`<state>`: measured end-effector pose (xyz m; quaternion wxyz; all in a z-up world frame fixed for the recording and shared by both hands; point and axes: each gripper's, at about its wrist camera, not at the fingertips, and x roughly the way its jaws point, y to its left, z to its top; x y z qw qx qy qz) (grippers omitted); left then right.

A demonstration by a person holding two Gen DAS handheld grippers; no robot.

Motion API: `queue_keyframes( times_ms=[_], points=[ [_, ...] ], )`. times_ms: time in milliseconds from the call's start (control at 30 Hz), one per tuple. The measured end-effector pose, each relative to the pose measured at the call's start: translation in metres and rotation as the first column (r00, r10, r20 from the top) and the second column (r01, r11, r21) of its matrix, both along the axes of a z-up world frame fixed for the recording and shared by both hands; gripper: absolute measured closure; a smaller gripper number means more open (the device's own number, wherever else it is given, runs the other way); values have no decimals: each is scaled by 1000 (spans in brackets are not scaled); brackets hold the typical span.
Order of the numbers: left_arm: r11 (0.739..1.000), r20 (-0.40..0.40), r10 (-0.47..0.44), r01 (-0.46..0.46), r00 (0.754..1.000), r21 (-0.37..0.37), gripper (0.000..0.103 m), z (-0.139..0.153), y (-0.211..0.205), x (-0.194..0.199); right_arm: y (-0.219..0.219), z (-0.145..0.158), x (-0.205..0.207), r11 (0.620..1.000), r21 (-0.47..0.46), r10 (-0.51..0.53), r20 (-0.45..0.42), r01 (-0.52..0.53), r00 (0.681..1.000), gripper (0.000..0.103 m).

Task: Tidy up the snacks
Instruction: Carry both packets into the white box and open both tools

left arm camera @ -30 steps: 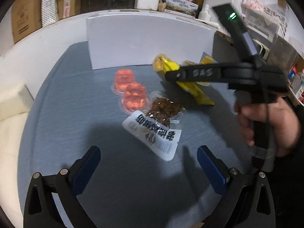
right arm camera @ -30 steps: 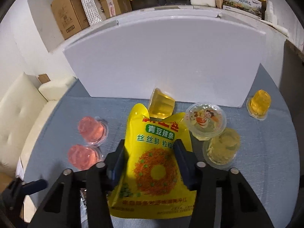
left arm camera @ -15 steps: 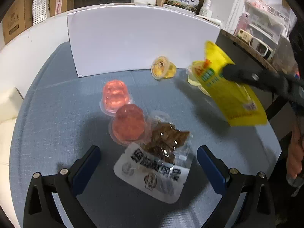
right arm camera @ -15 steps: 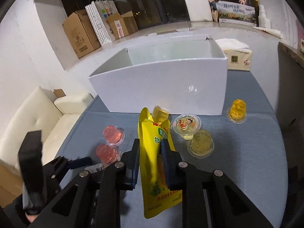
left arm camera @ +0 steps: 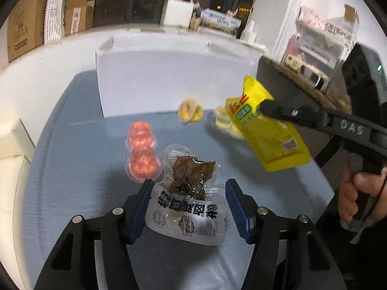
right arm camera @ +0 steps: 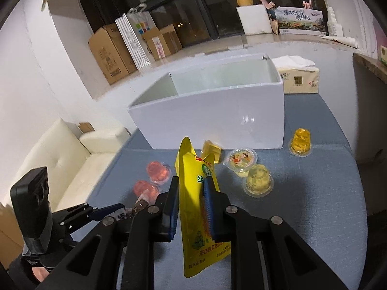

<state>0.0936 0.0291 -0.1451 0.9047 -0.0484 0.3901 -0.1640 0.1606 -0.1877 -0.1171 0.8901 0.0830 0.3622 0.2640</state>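
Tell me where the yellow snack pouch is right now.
The yellow snack pouch hangs clamped in the right gripper, lifted above the blue table, in front of the white box, with the jelly cups to its right.

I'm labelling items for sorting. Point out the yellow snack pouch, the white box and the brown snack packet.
yellow snack pouch (right arm camera: 193,217), right wrist view, front panel between the fingers.
white box (right arm camera: 212,118), right wrist view, front wall.
brown snack packet (left arm camera: 186,207), left wrist view, printed white label.
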Motion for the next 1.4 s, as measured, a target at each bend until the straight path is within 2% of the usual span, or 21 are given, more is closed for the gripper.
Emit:
queue_keyframes(
  times_ms=[167,333,500,667,733,833,900,933,967,1000,1033,1067,1200,1267,1400],
  points=[
    [999,77,24,-22,997,-27,38,35,5,-6,-7,20,-6,1000,20,0,37,-1,999,82],
    [1000,152,26,-24,988,-17,38,72,5,13,-10,43,-2,1000,29,-3,80,1,997,82],
    [1000,234,23,-22,972,-5,38,113,4,48,-15,83,20,999,47,-24,147,17,989,82],
    [999,277,42,-44,960,0,38,145,8,110,-8,119,63,999,32,-35,203,29,978,82],
    [998,282,52,-63,958,29,38,148,8,139,-1,123,90,999,14,-35,197,32,980,82],
    [996,255,62,-76,965,46,38,140,11,175,13,120,121,997,-65,-31,194,44,980,82],
    [992,233,84,-103,969,68,35,130,12,196,21,111,144,996,-90,-13,165,28,986,82],
    [991,225,92,-112,970,78,30,124,11,206,25,107,153,994,-106,-10,152,27,988,82],
    [988,211,97,-120,973,99,10,117,10,213,29,101,162,990,-139,-11,137,30,990,72],
    [984,197,104,-130,975,120,0,112,9,219,32,95,169,982,-180,-29,130,52,991,35],
    [982,196,110,-137,974,129,0,108,9,221,32,91,173,976,-202,-49,133,75,990,14],
    [982,191,112,-138,975,131,0,103,10,220,27,88,173,977,-189,-66,151,95,986,0],
    [979,165,135,-158,977,132,0,92,20,214,6,84,168,987,-101,-116,118,128,986,0],
    [977,158,140,-162,977,135,0,90,23,207,1,86,159,988,-75,-128,129,139,983,0],
    [978,154,139,-160,978,134,0,92,26,186,-6,88,133,989,-70,-117,138,128,983,0]
  ],
)
